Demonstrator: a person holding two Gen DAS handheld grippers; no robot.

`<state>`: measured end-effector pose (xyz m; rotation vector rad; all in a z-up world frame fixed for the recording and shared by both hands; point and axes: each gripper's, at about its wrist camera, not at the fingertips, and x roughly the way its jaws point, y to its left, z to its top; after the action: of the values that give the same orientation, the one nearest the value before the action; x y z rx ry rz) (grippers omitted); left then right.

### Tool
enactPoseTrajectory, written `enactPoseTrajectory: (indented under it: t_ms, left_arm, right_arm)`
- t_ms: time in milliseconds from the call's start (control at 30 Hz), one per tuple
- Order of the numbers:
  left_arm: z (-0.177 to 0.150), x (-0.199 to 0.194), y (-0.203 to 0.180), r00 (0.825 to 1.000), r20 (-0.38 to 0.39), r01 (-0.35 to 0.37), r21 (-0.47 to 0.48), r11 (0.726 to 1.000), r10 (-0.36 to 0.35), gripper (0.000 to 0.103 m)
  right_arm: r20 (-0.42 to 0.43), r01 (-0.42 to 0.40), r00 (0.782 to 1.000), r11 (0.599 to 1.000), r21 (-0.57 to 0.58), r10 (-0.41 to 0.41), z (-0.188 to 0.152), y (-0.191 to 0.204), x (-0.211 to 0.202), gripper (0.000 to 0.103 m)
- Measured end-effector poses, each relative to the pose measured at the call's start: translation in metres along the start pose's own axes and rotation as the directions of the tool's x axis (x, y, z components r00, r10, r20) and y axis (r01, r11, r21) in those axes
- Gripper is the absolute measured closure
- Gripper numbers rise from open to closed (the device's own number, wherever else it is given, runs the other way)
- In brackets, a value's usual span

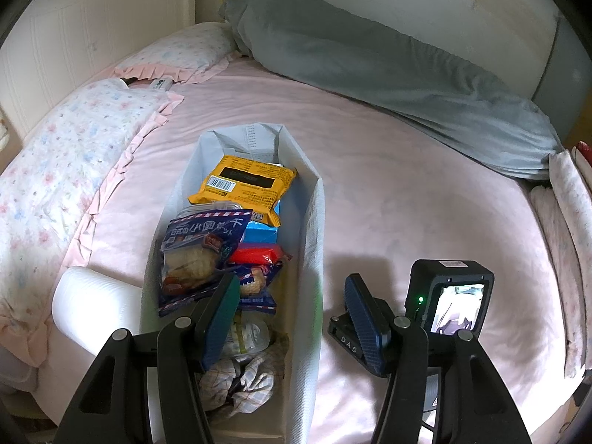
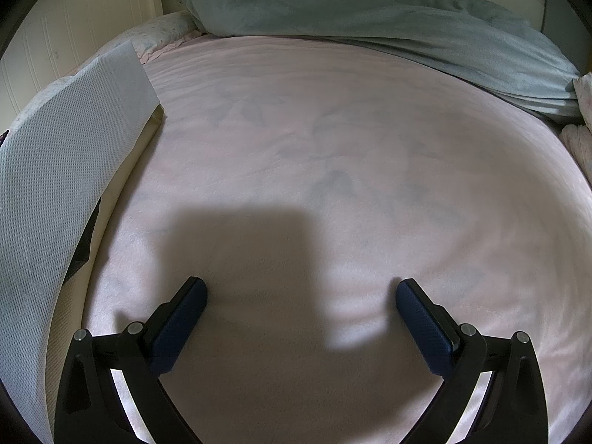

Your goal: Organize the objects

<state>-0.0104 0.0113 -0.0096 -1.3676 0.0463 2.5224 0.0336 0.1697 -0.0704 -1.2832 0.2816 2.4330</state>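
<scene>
"DAS" stands on the black gripper base (image 1: 349,344) — snack-pack print is unreadable.

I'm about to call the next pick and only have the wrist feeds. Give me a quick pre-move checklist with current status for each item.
1. Left gripper open and holding nothing: ok.
2. Right gripper open and holding nothing: ok, only pink bedsheet lies between its fingers.
3. White storage bin upright on the bed: ok.
4. Room left in the bin: not ok at the near end, snack packets and a checked cloth are piled up; the far end behind the yellow packet looks freer.
5. Loose item to pick: cannot tell, only a white roll beside the bin shows.
6. Grippers apart: ok.
</scene>
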Motion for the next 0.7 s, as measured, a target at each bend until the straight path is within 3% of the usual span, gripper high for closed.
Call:
enactPoseTrajectory:
  t_ms: [700]
  left_arm:
    - [-0.0003,0.0014,0.0007,1.000,-0.009,-0.015,0.017,1.000,0.015,0.046]
  right_arm:
    - [0.000,-0.001,1.000,1.000,-0.001,0.001,-0.0006,-0.0009,-0.0003,0.002]
